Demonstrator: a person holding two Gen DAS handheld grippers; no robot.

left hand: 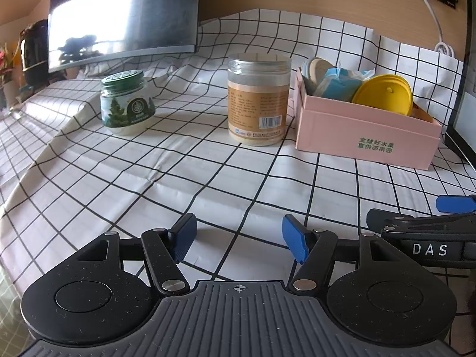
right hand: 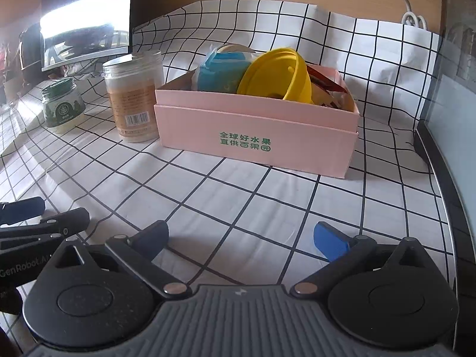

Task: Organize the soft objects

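A pink cardboard box (left hand: 357, 132) (right hand: 258, 136) with green print stands on the checked tablecloth. Inside it lie a yellow collapsible bowl (left hand: 383, 93) (right hand: 276, 74), a blue soft pack (left hand: 342, 84) (right hand: 221, 71) and a round beige pad (left hand: 318, 70); reddish packets (right hand: 325, 84) fill the box's right end. My left gripper (left hand: 239, 239) hovers low over bare cloth, open and holding nothing. My right gripper (right hand: 241, 239) is also open and empty, well short of the box. Each gripper shows at the edge of the other's view.
A tall clear jar (left hand: 258, 98) (right hand: 134, 95) of beige powder stands left of the box. Further left is a small green-lidded jar (left hand: 126, 102) (right hand: 62, 105). A monitor (left hand: 119, 17) sits at the back left, a white cable (left hand: 431, 9) hangs down the wall, and a dark edge (right hand: 440, 184) borders the right.
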